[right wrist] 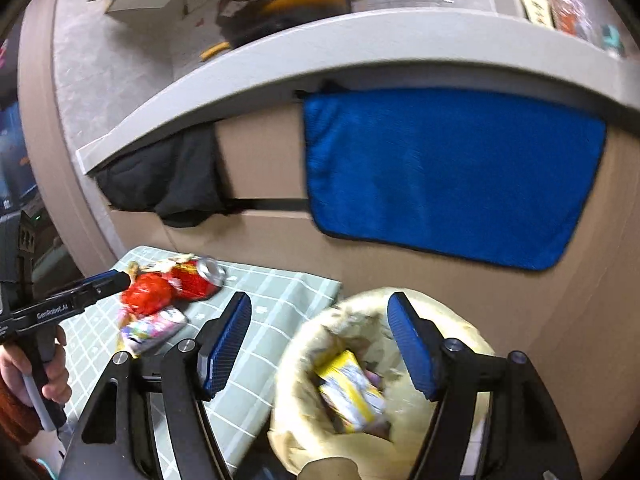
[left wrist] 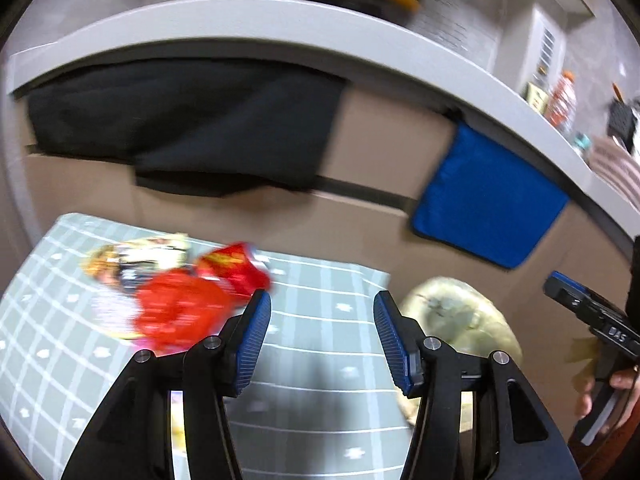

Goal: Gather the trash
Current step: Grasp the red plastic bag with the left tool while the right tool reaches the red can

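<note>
While the right gripper (right wrist: pixel 320 336) hangs with jaws spread and nothing between them over the bin (right wrist: pixel 472 328), a yellow carton (right wrist: pixel 352 392) lies inside. Beside the bin, on the checked cloth (right wrist: pixel 280 300), sit a red can (right wrist: pixel 196 278), a red wrapper (right wrist: pixel 146 298) and a pink packet (right wrist: pixel 156 326). Over that cloth, near the wrapper, the left gripper (left wrist: pixel 322 340) is likewise spread and bare.
</note>
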A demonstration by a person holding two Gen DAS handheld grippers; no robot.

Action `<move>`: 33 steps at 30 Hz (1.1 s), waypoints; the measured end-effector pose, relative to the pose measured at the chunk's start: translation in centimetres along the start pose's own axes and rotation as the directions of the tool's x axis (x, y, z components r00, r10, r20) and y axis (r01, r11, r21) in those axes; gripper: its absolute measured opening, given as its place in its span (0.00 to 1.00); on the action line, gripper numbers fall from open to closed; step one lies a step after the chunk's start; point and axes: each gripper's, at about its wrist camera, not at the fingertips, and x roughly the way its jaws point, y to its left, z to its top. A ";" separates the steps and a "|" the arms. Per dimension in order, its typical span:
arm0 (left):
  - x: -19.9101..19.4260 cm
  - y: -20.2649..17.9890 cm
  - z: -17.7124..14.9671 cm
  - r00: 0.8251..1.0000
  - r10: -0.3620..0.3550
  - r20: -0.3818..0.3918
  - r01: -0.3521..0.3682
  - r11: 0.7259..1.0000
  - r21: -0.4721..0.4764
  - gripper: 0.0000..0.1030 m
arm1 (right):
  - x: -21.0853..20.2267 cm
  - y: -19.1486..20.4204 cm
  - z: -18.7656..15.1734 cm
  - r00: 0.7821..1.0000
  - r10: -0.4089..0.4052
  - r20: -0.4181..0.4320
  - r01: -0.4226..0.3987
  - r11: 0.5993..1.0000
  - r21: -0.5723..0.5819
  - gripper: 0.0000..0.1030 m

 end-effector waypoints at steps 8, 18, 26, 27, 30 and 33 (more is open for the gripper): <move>-2.5 11.5 -0.4 0.996 0.080 0.037 -0.070 0.972 -0.226 0.53 | 1.8 7.0 1.8 0.997 0.064 0.031 -0.062 0.995 -0.072 0.65; -1.4 16.6 -3.0 0.999 0.041 -0.005 -0.041 0.968 -0.246 0.53 | 8.6 14.2 1.1 0.983 0.141 -0.115 -0.153 0.983 -0.104 0.65; 1.6 16.7 -2.6 0.991 -0.109 -0.078 0.088 0.969 -0.232 0.53 | 12.7 18.1 -0.7 0.971 0.150 -0.184 -0.176 0.975 -0.138 0.62; 2.2 16.4 -2.4 0.988 -0.129 -0.088 0.106 0.966 -0.235 0.53 | 12.9 17.9 -0.7 0.972 0.145 -0.183 -0.171 0.976 -0.136 0.62; 4.1 15.7 -1.5 0.989 -0.117 -0.088 0.092 0.964 -0.249 0.53 | 13.5 17.1 -0.9 0.973 0.127 -0.191 -0.151 0.981 -0.119 0.62; 6.9 15.7 -0.7 0.993 -0.063 -0.101 0.030 0.954 -0.297 0.53 | 14.0 15.6 -1.2 0.971 0.123 -0.206 -0.141 0.987 -0.074 0.62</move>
